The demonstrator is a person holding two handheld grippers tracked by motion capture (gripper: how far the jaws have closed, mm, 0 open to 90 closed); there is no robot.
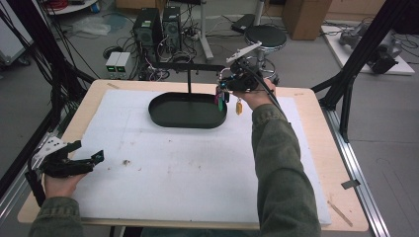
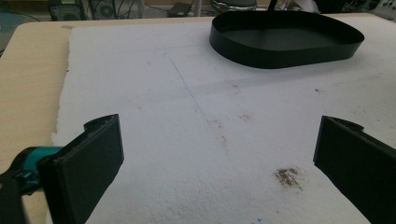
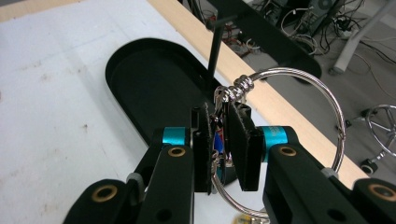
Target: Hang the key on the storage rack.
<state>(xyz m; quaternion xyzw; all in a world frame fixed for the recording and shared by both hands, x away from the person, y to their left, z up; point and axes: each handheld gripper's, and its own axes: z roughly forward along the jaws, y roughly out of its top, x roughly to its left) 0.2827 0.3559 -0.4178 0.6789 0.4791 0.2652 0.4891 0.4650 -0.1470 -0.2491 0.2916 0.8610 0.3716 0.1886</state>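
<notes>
A silver key ring (image 3: pixel 299 73) with small coloured tags (image 1: pixel 239 106) hangs in my right gripper (image 1: pixel 222 93), which is shut on it at the ring's twisted joint (image 3: pixel 239 87). This gripper (image 3: pixel 223 117) is held above the right end of a black oval tray (image 1: pixel 163 118). From the tray's back edge rises a thin black post (image 1: pixel 189 81) with a horizontal bar (image 1: pixel 185 65); the ring is close to the bar's right end. My left gripper (image 1: pixel 89 150) rests at the table's near left corner, open, with nothing between its jaws (image 2: pixel 217 135).
A white foam mat (image 1: pixel 173 163) with a few brown stains (image 2: pixel 288 177) covers most of the wooden table (image 1: pixel 316 103). The tray (image 2: pixel 280 56) stands at the mat's far middle. Beyond the table are a stool (image 1: pixel 266 35), computers and cables on the floor.
</notes>
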